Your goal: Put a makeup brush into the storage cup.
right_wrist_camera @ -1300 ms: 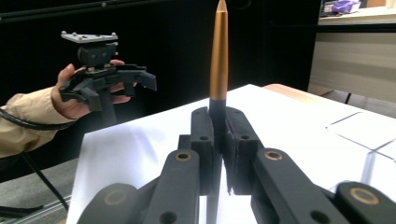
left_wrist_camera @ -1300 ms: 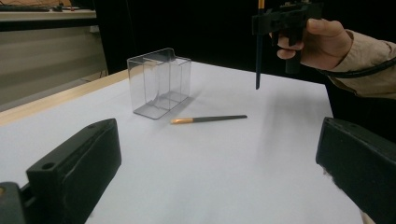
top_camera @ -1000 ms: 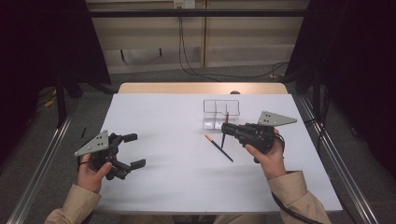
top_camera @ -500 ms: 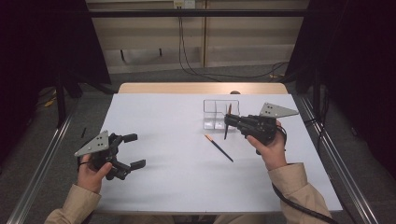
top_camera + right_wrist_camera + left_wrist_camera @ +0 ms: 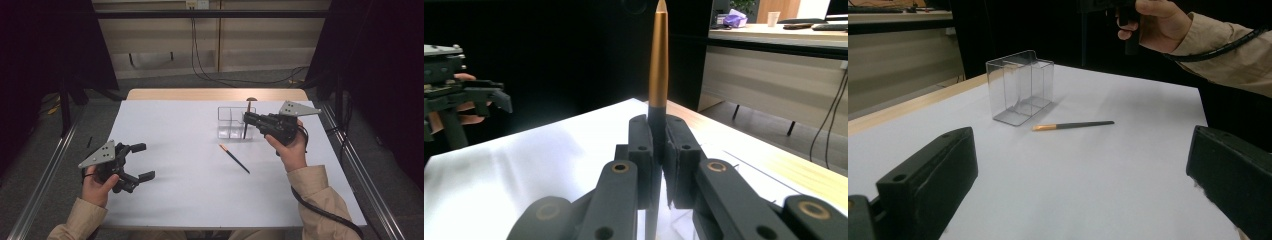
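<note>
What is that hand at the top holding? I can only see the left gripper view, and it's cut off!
Observer: In the right gripper view, the right tongs are shut on a dark pencil, which stands upright with its gold end on top.
Operator: Is it near the see-through box?
Observer: Yes. From the high view, the held pencil lines up with the right half of the clear box. I can't tell if its lower end is inside yet.
</note>
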The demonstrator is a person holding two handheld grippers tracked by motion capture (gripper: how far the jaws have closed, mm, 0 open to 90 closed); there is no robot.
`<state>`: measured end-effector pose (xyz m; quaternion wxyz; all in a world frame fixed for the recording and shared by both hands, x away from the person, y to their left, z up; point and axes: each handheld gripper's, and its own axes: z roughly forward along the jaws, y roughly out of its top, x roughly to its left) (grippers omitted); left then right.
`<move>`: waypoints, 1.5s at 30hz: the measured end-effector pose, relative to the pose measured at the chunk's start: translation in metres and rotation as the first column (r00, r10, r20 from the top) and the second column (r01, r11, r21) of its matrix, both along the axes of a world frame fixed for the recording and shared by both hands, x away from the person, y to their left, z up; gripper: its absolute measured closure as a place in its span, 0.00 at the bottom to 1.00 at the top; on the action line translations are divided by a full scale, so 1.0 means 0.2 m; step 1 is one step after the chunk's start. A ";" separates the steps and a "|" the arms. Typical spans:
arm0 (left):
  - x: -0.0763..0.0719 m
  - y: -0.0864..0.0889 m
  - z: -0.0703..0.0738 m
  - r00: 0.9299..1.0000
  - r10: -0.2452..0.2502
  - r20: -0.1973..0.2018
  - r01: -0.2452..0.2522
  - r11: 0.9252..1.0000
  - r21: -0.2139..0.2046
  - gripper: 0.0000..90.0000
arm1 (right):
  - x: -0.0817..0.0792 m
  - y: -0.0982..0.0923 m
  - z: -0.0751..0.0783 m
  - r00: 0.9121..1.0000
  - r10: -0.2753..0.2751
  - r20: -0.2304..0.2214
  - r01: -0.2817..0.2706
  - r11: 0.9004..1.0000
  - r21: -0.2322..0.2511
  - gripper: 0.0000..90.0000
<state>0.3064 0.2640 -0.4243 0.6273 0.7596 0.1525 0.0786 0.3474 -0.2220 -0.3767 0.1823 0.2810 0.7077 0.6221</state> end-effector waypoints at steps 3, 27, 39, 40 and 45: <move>0.00 0.00 0.00 1.000 -0.003 0.001 0.003 1.000 0.001 0.00 | 0.02 0.00 0.00 1.000 -0.008 0.001 0.008 1.000 -0.007 0.92; 0.00 0.00 -0.01 1.000 -0.003 0.001 0.003 1.000 0.002 0.00 | 0.15 -0.03 0.05 0.996 -0.088 0.029 0.089 0.996 -0.017 0.93; -0.01 0.00 -0.01 1.000 -0.002 0.008 0.001 1.000 0.009 0.00 | 0.21 -0.04 0.06 0.992 -0.119 0.038 0.121 0.992 -0.039 0.92; -0.01 0.01 -0.01 1.000 -0.001 0.009 0.001 1.000 0.011 0.00 | 0.21 -0.04 0.06 0.991 -0.125 0.041 0.127 0.991 -0.038 0.92; -0.01 0.01 -0.01 1.000 -0.003 0.011 0.003 1.000 0.014 0.00 | 0.23 -0.04 0.07 0.990 -0.136 0.041 0.138 0.990 -0.039 0.92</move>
